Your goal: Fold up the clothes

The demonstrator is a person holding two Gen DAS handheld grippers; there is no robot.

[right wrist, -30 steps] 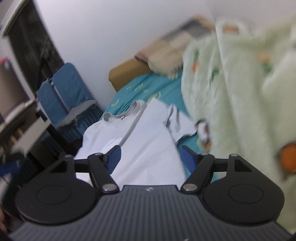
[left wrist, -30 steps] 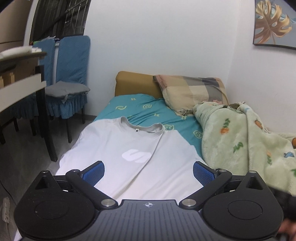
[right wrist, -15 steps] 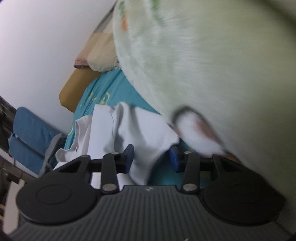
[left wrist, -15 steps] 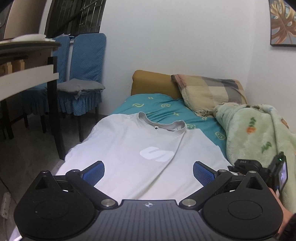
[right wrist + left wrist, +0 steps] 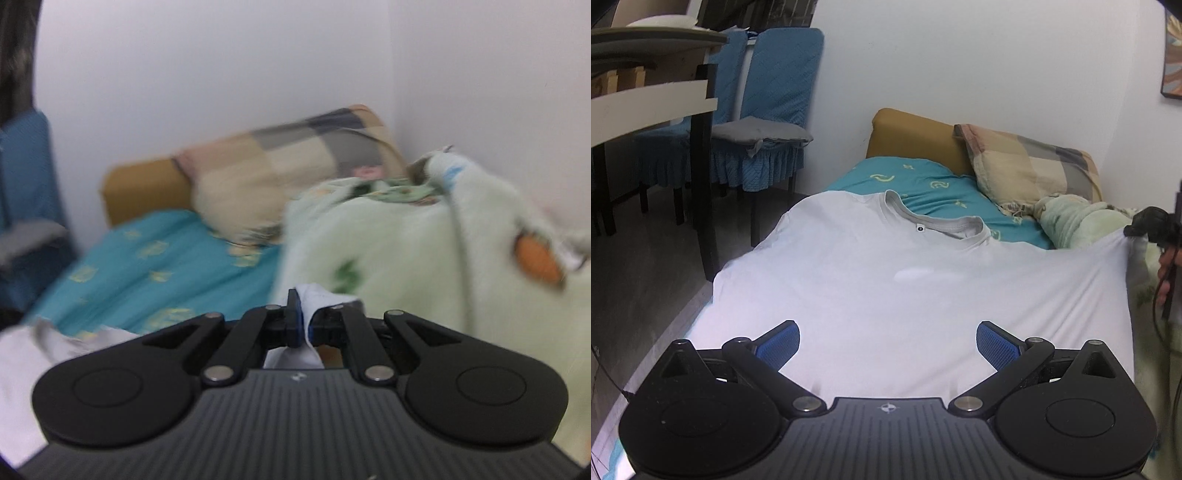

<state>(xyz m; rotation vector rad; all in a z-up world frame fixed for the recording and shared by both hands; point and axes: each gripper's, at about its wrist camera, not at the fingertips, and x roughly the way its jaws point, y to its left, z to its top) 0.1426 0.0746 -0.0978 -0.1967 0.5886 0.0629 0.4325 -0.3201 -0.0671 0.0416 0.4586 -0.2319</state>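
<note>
A white T-shirt (image 5: 886, 280) with a grey collar lies spread on the bed, collar away from me. My left gripper (image 5: 888, 341) is open and empty, hovering over the shirt's near part. My right gripper (image 5: 304, 317) is shut on a white fold of the T-shirt (image 5: 317, 295); in the left wrist view it shows at the far right (image 5: 1145, 225), pulling the shirt's right side taut above the blanket.
A teal sheet (image 5: 923, 184) covers the bed, with a checked pillow (image 5: 1027, 166) and a mustard headboard (image 5: 908, 133) at its head. A pale green blanket (image 5: 443, 258) is heaped on the right. Blue chairs (image 5: 768, 110) and a table (image 5: 650, 74) stand left.
My right gripper has closed on the shirt's right sleeve and lifted it outward to the right, stretching the shirt wide. The left gripper stays open and has moved nearer over the shirt.
</note>
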